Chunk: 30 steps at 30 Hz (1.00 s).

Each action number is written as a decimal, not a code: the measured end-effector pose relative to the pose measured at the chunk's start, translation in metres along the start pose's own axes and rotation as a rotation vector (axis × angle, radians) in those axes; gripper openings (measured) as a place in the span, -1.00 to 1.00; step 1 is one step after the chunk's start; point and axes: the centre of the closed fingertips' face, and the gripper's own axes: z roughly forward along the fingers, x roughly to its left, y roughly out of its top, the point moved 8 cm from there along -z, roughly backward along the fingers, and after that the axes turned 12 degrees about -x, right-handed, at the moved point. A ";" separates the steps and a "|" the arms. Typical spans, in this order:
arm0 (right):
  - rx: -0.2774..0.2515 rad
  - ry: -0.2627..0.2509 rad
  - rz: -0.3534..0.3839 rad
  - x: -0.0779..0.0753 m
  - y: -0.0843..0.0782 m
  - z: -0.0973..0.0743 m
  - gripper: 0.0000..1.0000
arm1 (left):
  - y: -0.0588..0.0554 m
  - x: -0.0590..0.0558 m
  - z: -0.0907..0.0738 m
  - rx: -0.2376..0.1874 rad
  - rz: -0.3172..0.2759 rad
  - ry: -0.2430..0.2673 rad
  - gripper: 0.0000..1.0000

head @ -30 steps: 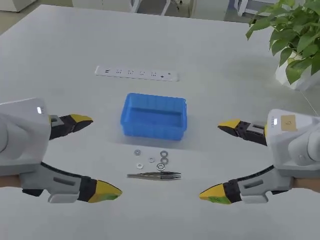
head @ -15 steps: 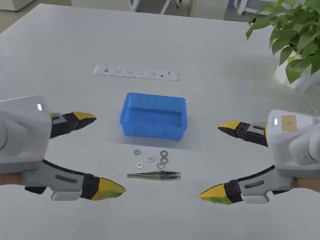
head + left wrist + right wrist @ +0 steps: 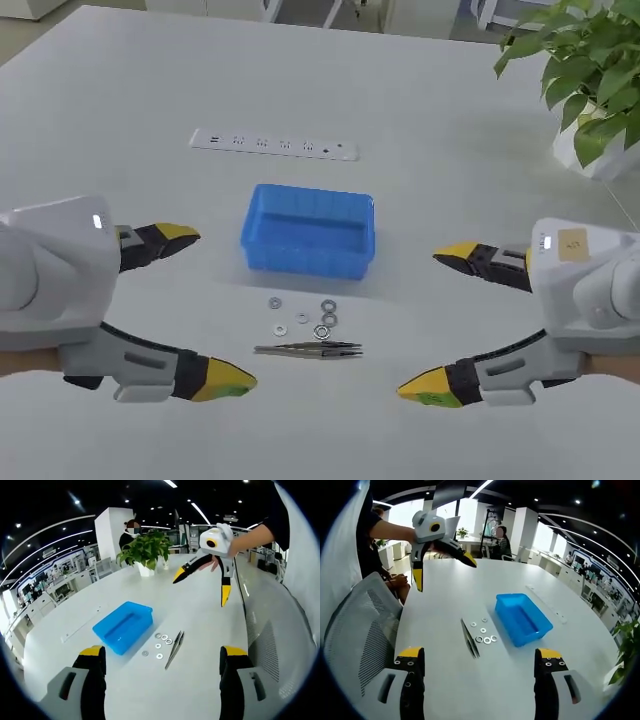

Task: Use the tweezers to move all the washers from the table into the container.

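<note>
Item: tweezers (image 3: 308, 349), metal, one pair, lying flat on the white tabletop (image 3: 470, 150), nearest the person of all the small items. In the head view their long axis runs left to right, parallel to the near wall of the container; the thinner end points toward the left hand-held gripper, the broader end toward the right one. In each gripper view they lie lengthwise, running away from the camera. Item: washers (image 3: 305, 318), several, small and silver, loose in a scattered cluster on the tabletop between the tweezers and the container; the closest of them lie just beside the tweezers. Item: container (image 3: 308, 232), blue plastic, rectangular, open-topped, standing upright just beyond the washers, its long side set the same way as the tweezers. Item: power strip (image 3: 273, 145), white, flat on the tabletop well beyond the container, long axis also left to right. Item: potted plant (image 3: 585, 70), green leaves in a white pot, at the far right edge. Left hand-held gripper (image 3: 218, 308): raised above the tabletop to the left of the washers, yellow-tipped jaws spread wide, apart from every item. Right hand-held gripper (image 3: 422, 323): likewise raised to the right, jaws spread wide, touching none of the items.
</note>
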 end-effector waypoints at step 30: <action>0.004 0.015 0.004 -0.002 -0.001 0.001 0.80 | -0.008 0.001 0.008 0.031 0.014 -0.040 1.00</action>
